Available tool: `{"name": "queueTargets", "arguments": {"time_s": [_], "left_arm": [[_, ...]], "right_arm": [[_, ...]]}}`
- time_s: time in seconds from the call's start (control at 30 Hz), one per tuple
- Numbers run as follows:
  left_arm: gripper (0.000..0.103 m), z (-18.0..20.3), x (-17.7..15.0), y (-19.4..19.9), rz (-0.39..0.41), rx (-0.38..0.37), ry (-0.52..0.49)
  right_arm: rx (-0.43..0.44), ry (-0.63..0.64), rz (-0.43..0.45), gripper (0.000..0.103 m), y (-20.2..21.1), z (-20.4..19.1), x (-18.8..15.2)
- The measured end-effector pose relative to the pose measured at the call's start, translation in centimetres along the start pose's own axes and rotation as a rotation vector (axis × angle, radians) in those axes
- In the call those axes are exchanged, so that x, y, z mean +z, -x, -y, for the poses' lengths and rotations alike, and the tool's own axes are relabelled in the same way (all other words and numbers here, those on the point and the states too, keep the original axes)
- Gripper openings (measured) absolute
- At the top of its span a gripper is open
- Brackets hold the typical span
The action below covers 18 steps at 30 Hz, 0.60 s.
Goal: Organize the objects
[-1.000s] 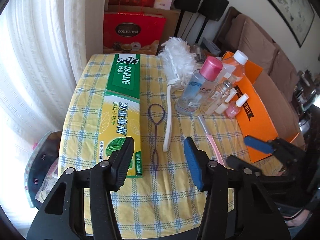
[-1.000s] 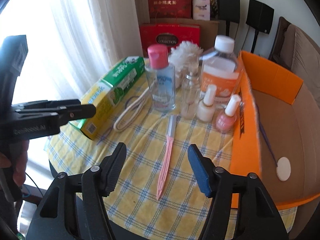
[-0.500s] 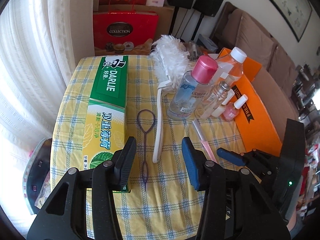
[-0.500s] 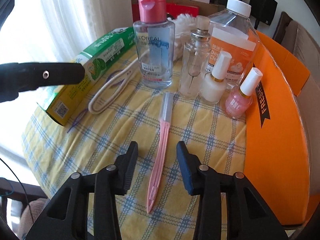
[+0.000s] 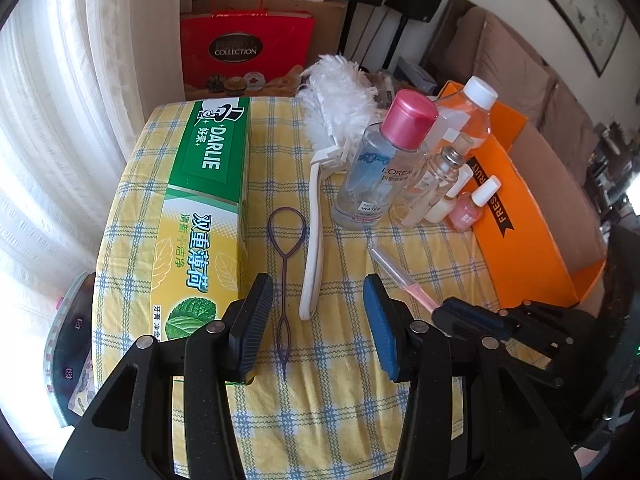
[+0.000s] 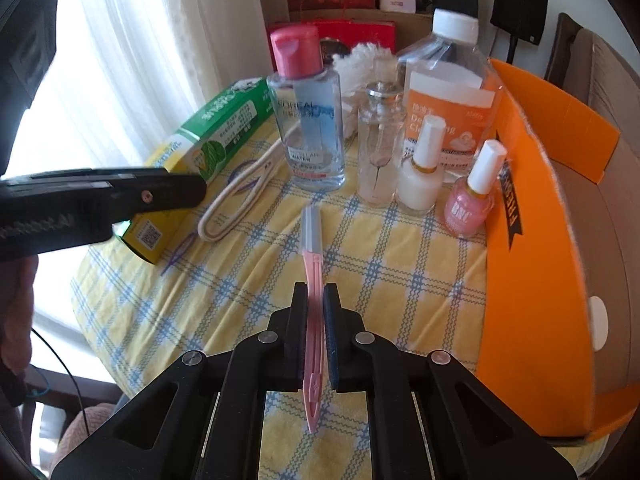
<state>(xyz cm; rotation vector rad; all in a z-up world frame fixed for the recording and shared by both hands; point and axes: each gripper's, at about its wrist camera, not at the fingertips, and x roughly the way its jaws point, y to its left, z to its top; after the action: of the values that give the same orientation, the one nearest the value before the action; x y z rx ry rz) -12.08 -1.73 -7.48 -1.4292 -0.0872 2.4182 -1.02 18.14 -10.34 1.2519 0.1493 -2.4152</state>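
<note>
A pink eyebrow razor lies on the yellow checked tablecloth. My right gripper is shut on its handle; it also shows in the left wrist view, closed over the razor. My left gripper is open and empty above a purple hair loop tool and the handle of a white duster. An orange box stands open at the right edge of the table.
A green and yellow Darlie toothpaste box lies on the left. A pink-capped L'Oreal bottle, a glass spray bottle, a large orange-labelled bottle and two nail polish bottles stand behind the razor. Curtains hang on the left.
My right gripper moved forward and down and closed on the pink razor's handle. My left gripper shifted slightly forward over the table and stays open.
</note>
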Motion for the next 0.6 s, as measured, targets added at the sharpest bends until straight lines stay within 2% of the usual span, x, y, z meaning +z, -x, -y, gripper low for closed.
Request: {"name": "queueTargets", "arguments": {"time_s": [0.1,0.17,0.3,0.37,0.6], "left_arm": [[0.043,0.1,-0.3,0.4,-0.001,-0.020,0.005],[0.043,0.2,-0.5,0.5,-0.013,-0.060,0.020],[0.043,0.3,-1.5,0.4,-0.068,-0.219,0.107],[0.043,0.9,-2.2,-0.2,-0.101,-0.266,0.118],[0.043,2.1,-3.0,-1.0,-0.119,-0.242,0.123]], "right_arm": [[0.009,-0.003,0.025,0.007,1.2,0.3,0.3],[0.014,-0.007,0.038,0.007,1.8,0.4,0.5],[0.016,-0.003,0.038,0.004,2.0,-0.4,0.9],[0.015,-0.007,0.027,0.004,2.1,-0.2,0.7],[0.017,-0.017,-0.028,0.012,0.9,-0.1,-0.4]]}}
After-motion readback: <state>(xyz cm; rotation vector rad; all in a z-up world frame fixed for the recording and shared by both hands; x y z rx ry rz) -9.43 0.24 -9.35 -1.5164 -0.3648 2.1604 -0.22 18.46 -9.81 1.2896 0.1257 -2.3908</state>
